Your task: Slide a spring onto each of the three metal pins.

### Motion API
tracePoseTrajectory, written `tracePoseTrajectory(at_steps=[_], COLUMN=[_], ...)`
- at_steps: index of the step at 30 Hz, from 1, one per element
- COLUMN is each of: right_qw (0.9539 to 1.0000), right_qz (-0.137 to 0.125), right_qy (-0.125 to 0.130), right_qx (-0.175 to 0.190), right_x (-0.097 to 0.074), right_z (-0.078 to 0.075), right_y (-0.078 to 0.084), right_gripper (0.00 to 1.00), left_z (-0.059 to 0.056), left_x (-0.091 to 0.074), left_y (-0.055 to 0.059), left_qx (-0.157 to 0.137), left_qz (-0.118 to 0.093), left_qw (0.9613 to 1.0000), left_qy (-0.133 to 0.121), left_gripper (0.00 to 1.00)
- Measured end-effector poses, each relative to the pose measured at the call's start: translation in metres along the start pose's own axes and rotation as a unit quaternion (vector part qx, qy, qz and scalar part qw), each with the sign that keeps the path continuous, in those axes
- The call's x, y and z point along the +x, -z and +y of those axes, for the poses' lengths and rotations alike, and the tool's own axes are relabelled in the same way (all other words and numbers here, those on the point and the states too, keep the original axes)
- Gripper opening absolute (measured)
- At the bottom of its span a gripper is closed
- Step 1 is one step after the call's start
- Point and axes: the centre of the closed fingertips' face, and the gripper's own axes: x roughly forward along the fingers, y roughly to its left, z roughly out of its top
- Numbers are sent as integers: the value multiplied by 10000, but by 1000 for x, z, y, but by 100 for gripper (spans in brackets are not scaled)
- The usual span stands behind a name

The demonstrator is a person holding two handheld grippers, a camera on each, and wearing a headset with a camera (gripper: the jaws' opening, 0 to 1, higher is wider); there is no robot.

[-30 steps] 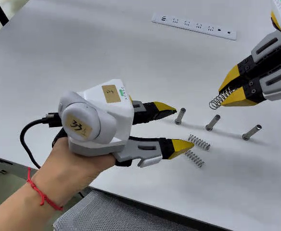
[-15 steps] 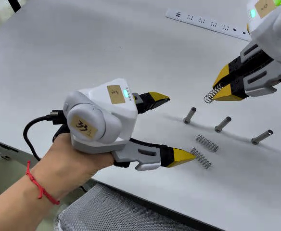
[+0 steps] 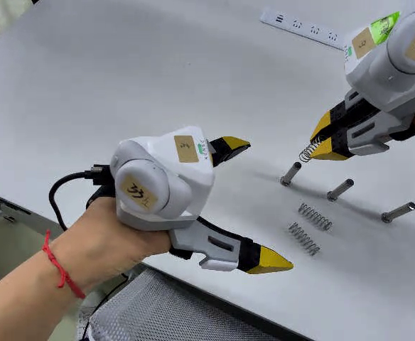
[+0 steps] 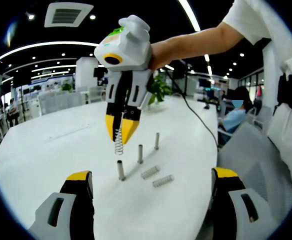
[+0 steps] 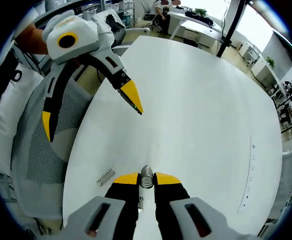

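Note:
Three metal pins stand on the white table: left pin (image 3: 290, 173), middle pin (image 3: 340, 190), right pin (image 3: 398, 212). Two loose springs (image 3: 315, 217) (image 3: 303, 239) lie just in front of them. My right gripper (image 3: 321, 145) is shut on a third spring (image 3: 308, 150), which hangs from its tips just above the left pin (image 4: 121, 170). That spring (image 5: 146, 176) sits between the yellow tips in the right gripper view. My left gripper (image 3: 261, 206) is held near the table's front edge, open wide with nothing between its jaws, pointing toward the pins.
A white power strip (image 3: 300, 26) lies at the far side of the table. The table's front edge (image 3: 193, 280) runs just below my left hand, with a grey mesh chair back (image 3: 165, 312) beneath it. A black cable (image 3: 62, 195) trails from the left gripper.
My left gripper's jaws have spread wider apart. My right gripper has carried the spring leftward, closer to the left pin.

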Motion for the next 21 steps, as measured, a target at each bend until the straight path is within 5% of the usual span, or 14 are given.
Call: tracePoseTrajectory(at_steps=[21], right_qw=[9999], right_qz=[125], right_qy=[-94], right_qx=[43], right_x=[16], right_z=[-2], right_y=[9], right_gripper=[12], left_z=[7], left_x=[2], left_y=[2], left_qx=[-159], left_qz=[-15], left_qw=[9999], left_qy=[-30], left_gripper=[100])
